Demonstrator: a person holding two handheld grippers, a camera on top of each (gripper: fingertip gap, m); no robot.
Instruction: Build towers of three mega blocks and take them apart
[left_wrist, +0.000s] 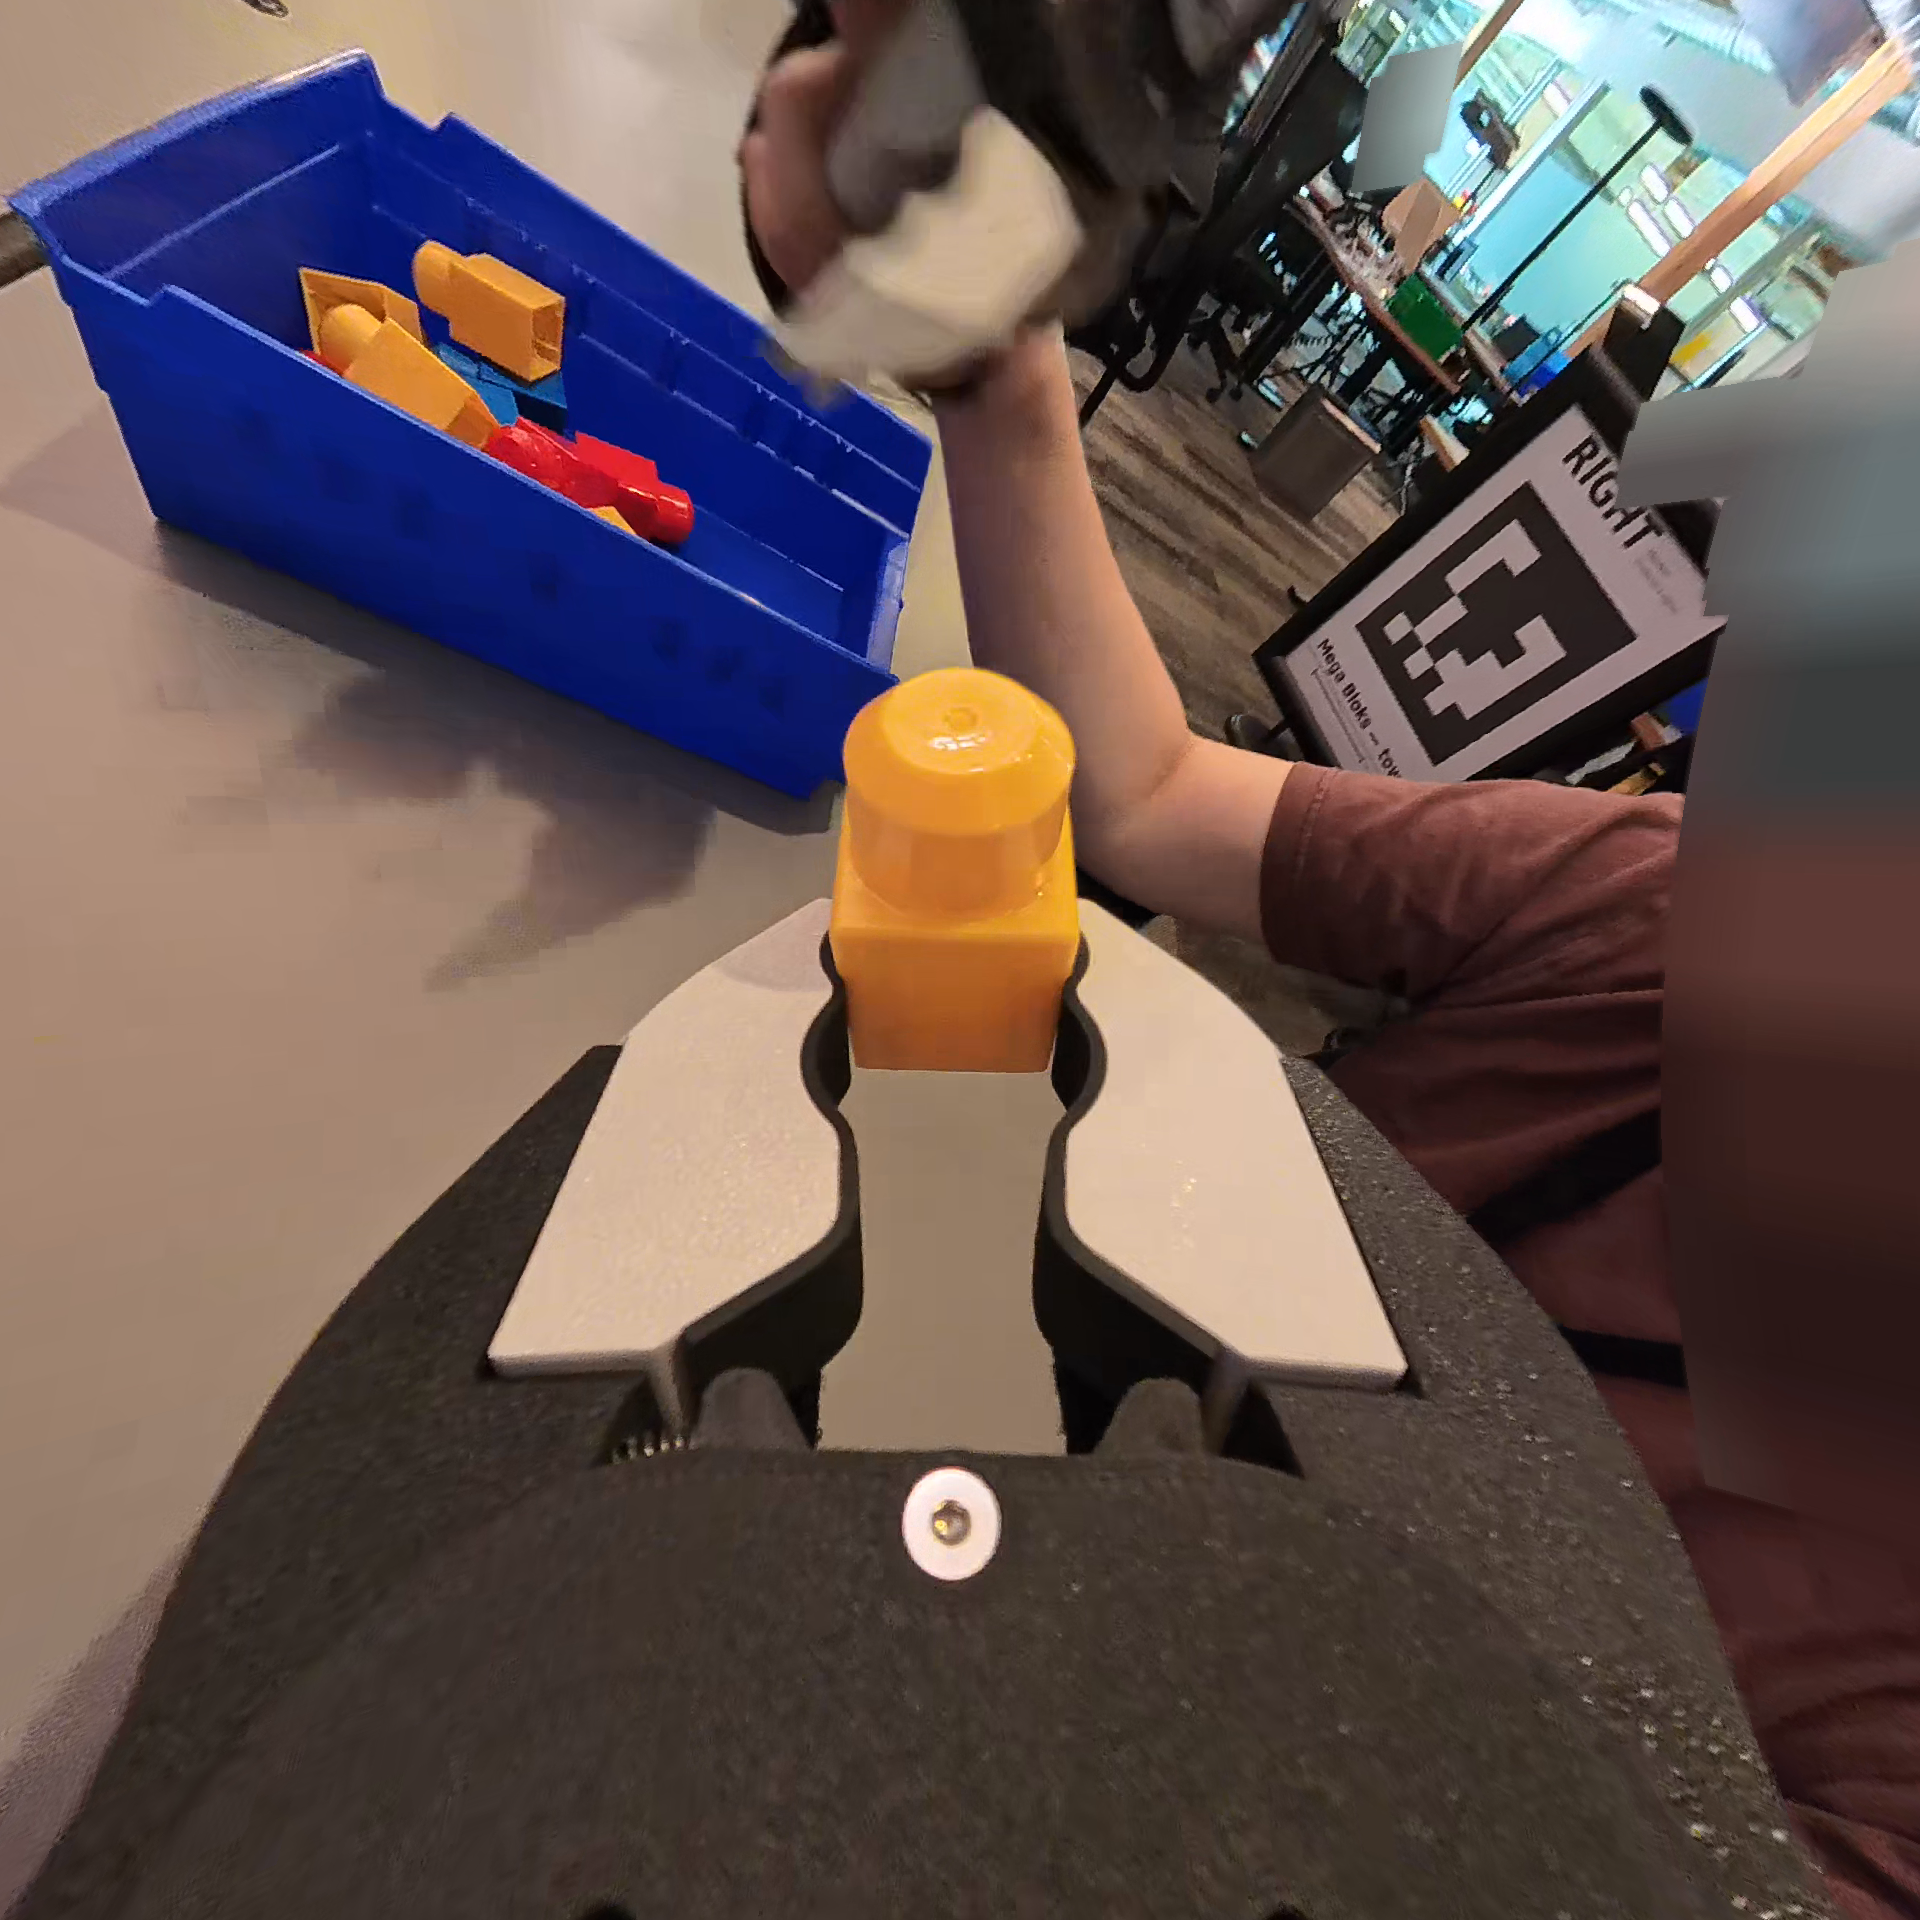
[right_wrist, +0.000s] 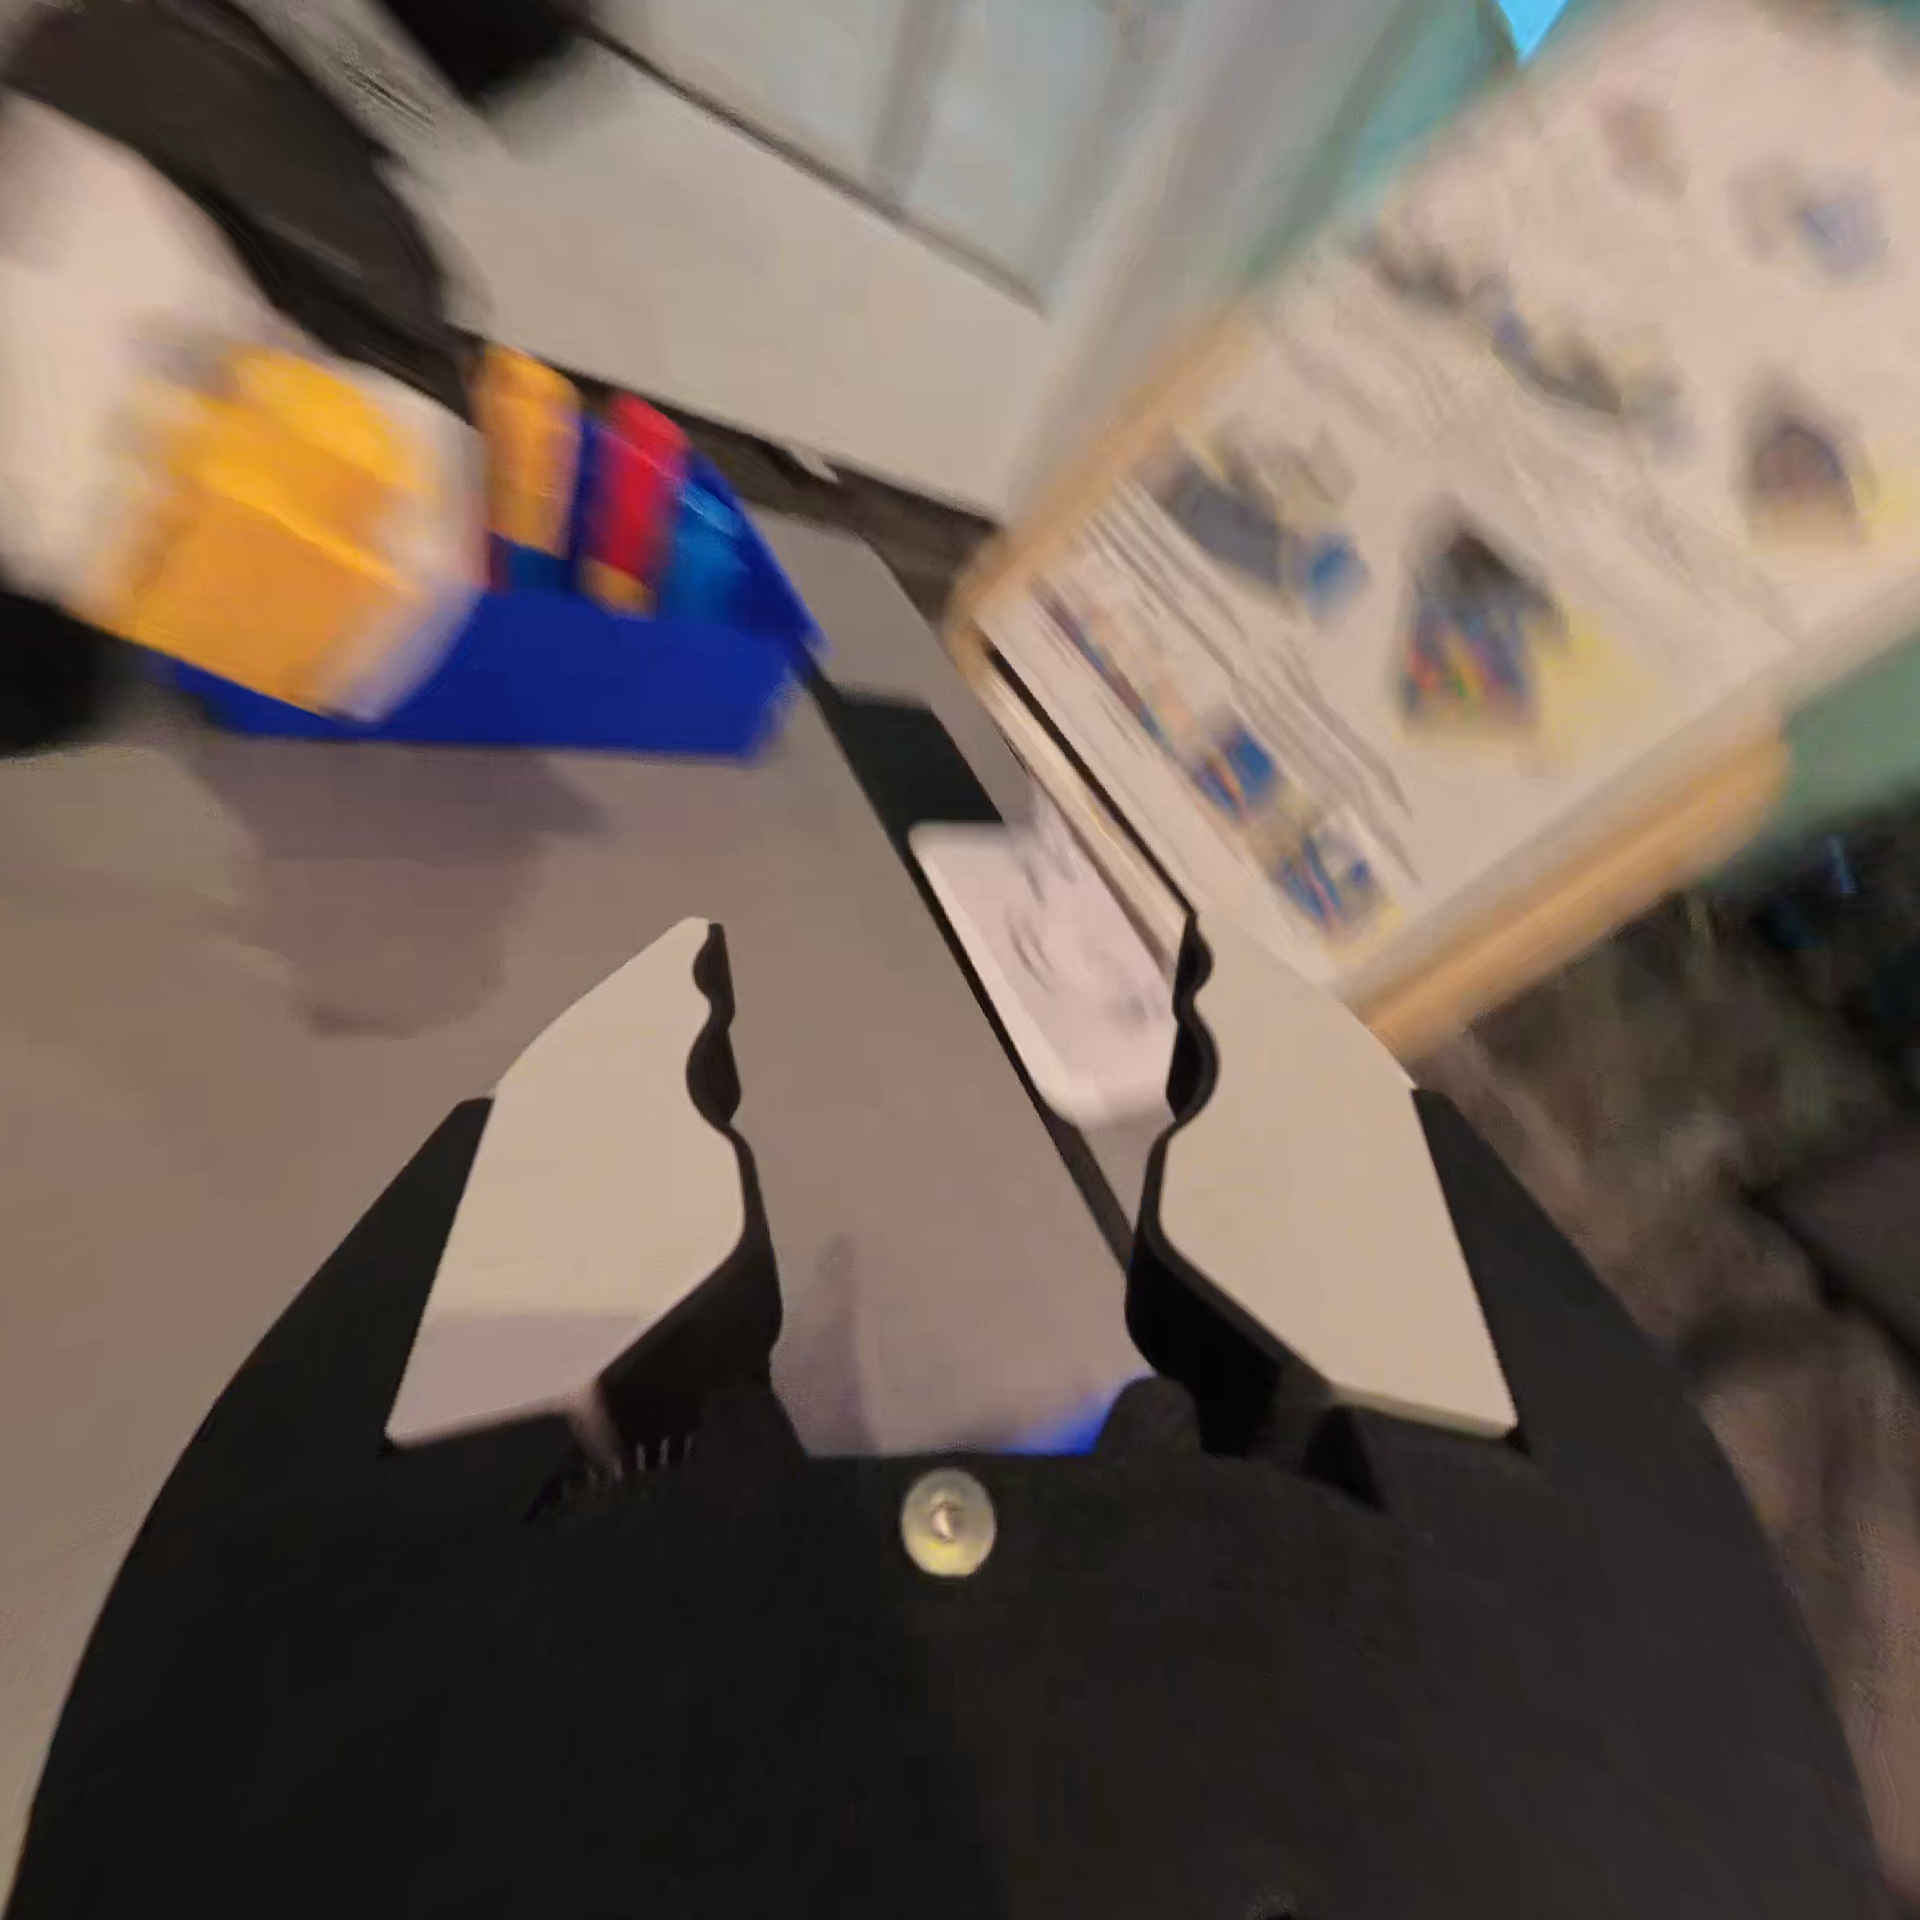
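Left hand-held gripper (left_wrist: 954, 997): closed on one orange block (left_wrist: 954, 914), both pads pressed to its square body; round stud pointing away from the camera, past the fingertips.
Right hand-held gripper (right_wrist: 951, 997): spread wide, bare between the fingers; only grey bench (right_wrist: 416, 935) seen through the gap.
Same gripper from the left wrist view (left_wrist: 935, 239): a blurred pale shape held high in a hand, over the near end of the bin; fingers not readable there.
Blue bin (left_wrist: 436, 540): resting on the bench, up and left of the held block, well apart from it; long wall facing the camera, near corner just left of the stud.
Bin contents: loose orange blocks (left_wrist: 488, 312), red blocks (left_wrist: 592, 473), a blue block (left_wrist: 520, 390), lying jumbled.
Bench edge (left_wrist: 940, 582): running just past the bin's right end; floor below it to the right.
Open room: bare bench left of and below the bin, shadowed in patches.
In the way: forearm (left_wrist: 1081, 665) right beside the held block; dark red sleeve (left_wrist: 1455, 935) filling the right side.
Beyond the edge: framed black-and-white marker sign (left_wrist: 1496, 613), leaning.
Right wrist view surroundings: heavily blurred; framed poster (right_wrist: 1403, 520) to the right, white card (right_wrist: 1049, 956) near the bench edge.
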